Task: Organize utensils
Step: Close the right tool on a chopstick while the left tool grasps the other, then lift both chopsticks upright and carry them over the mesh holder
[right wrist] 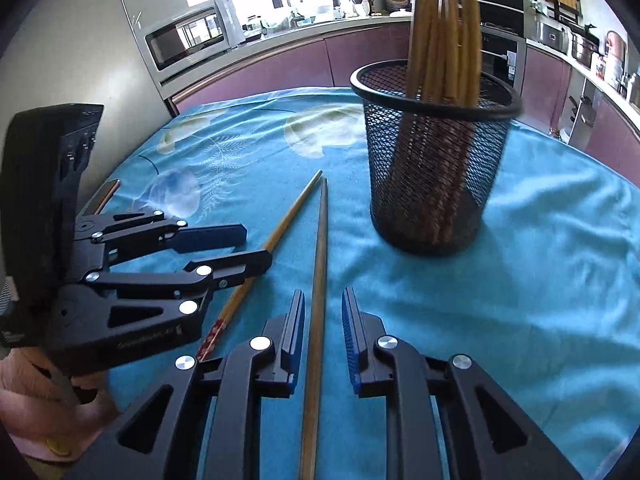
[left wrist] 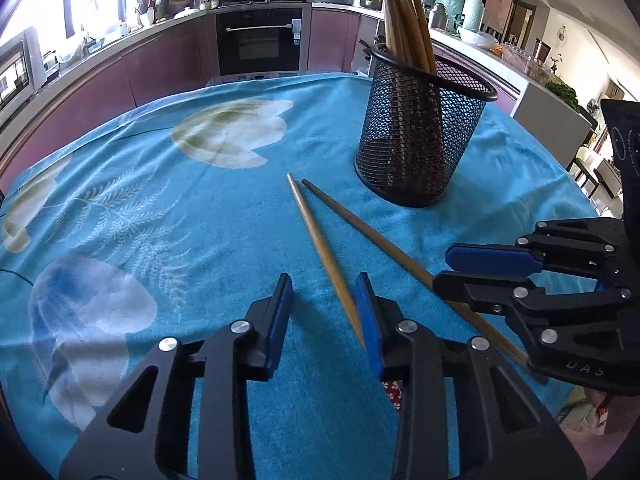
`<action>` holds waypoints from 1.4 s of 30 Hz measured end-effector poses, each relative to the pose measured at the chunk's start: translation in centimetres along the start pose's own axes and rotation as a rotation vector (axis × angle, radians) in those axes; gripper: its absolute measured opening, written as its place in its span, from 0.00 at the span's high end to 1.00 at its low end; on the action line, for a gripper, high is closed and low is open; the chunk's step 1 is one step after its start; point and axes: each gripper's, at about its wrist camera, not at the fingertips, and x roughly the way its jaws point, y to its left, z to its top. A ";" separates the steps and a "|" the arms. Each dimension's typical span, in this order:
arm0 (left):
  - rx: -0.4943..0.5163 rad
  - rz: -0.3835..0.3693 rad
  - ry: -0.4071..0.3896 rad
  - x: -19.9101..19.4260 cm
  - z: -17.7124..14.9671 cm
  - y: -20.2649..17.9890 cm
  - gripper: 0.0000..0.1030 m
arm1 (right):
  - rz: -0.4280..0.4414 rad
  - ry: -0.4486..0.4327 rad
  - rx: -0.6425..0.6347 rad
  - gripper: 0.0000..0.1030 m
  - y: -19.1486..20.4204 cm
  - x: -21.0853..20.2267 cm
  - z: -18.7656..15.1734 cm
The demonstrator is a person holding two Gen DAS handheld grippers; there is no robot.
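Two wooden chopsticks lie on the blue cloth. The lighter chopstick runs between the fingers of my open left gripper, close to its right finger. It also shows in the right wrist view. The darker chopstick runs between the fingers of my open right gripper, where it also shows. Both grippers sit low over the cloth. A black mesh holder with several chopsticks standing in it is just beyond, also in the right wrist view.
The table carries a blue floral cloth. The two grippers are close side by side: the right gripper shows in the left wrist view, the left gripper in the right wrist view. Kitchen counters and an oven lie behind.
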 end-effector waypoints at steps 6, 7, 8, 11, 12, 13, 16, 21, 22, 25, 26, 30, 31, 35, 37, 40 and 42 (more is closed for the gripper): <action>-0.012 0.000 0.004 -0.1 -0.1 0.4 0.81 | -0.036 -0.002 -0.058 0.84 0.8 1.7 1.1; -0.009 0.001 0.005 -0.1 -0.1 0.4 0.81 | -0.043 -0.004 -0.064 0.85 0.8 1.8 1.2; -0.009 0.002 0.005 -0.1 -0.2 0.4 0.81 | -0.045 -0.004 -0.063 0.88 0.8 1.9 1.2; -0.013 0.009 0.000 0.0 0.1 0.5 0.76 | -0.033 -0.001 -0.040 0.93 0.4 1.8 1.2; -0.013 0.013 0.000 0.1 0.3 0.6 0.76 | -0.028 0.000 -0.030 0.93 0.2 1.8 1.2; -0.016 0.014 0.002 0.2 0.4 0.6 0.76 | -0.022 -0.001 -0.022 0.94 0.0 1.8 1.2; -0.024 0.013 0.004 0.6 0.6 0.8 0.76 | -0.012 -0.009 -0.002 0.94 -0.3 1.5 1.0; -0.036 0.016 -0.001 0.6 0.6 0.7 0.88 | 0.014 -0.040 0.023 0.94 -0.8 0.5 0.8; -0.039 0.015 -0.003 0.6 0.6 0.7 0.89 | 0.018 -0.046 0.025 0.94 -0.8 0.3 0.8; -0.041 0.009 -0.009 0.4 0.5 0.6 0.93 | 0.038 -0.068 0.026 0.94 -1.0 -0.8 0.6; -0.038 0.011 -0.013 0.3 0.5 0.5 0.93 | 0.038 -0.073 0.023 0.94 -1.0 -1.0 0.6; -0.017 0.013 -0.030 -0.5 0.2 0.1 0.93 | 0.049 -0.090 0.024 0.94 -1.0 -1.8 0.4; -0.010 0.014 -0.036 -0.7 0.2 -0.1 0.93 | 0.051 -0.094 0.024 0.94 -0.9 -1.9 0.4; 0.001 0.004 -0.052 -1.7 0.1 -0.4 0.93 | 0.062 -0.120 0.020 0.94 -0.8 -2.9 0.2; 0.001 -0.001 -0.062 -2.2 0.1 -0.5 0.93 | 0.064 -0.134 0.018 0.94 -0.6 -3.3 0.2; 0.002 -0.010 -0.077 -3.0 0.1 -0.7 0.93 | 0.064 -0.151 0.016 0.94 -0.5 -3.9 0.2; 0.004 -0.015 -0.086 -3.5 0.2 -0.8 0.93 | 0.067 -0.161 0.017 0.94 -0.3 -4.1 0.2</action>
